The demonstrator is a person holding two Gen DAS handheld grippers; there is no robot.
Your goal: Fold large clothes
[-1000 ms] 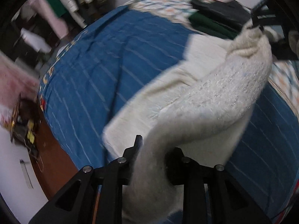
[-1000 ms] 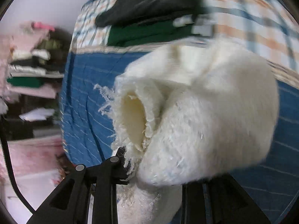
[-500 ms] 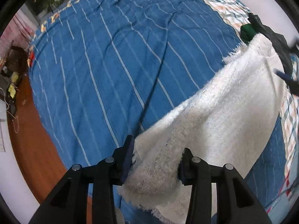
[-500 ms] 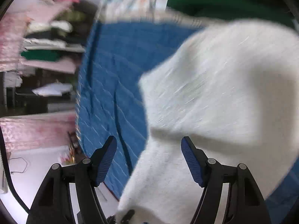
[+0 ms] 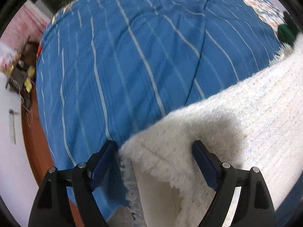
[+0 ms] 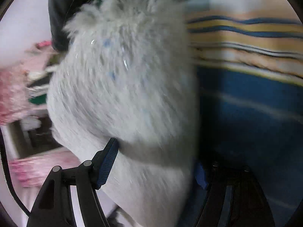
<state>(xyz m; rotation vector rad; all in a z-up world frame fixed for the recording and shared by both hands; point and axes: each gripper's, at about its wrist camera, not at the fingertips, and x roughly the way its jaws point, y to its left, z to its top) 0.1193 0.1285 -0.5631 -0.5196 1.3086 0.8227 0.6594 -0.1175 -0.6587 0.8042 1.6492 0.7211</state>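
Observation:
A fluffy white knit garment (image 5: 217,130) lies on the blue striped bedspread (image 5: 132,56), running from bottom centre to the right edge of the left wrist view. My left gripper (image 5: 154,157) is open, its jaws wide apart on either side of the garment's near corner. In the blurred right wrist view the same white garment (image 6: 123,94) fills the middle and hangs between the jaws. My right gripper (image 6: 157,162) is open with the cloth loose between its blue pads; the right finger is mostly in shadow.
The bed's wooden edge and floor (image 5: 32,132) lie at the left. A green and dark clothes pile (image 5: 286,32) sits at the far right of the bed. A striped checked cover (image 6: 246,43) and shelves of clothes (image 6: 28,87) show in the right wrist view.
Both grippers have opened and let go of the white garment. The garment has dropped flat onto the bedspread. The right wrist view has swung with motion blur.

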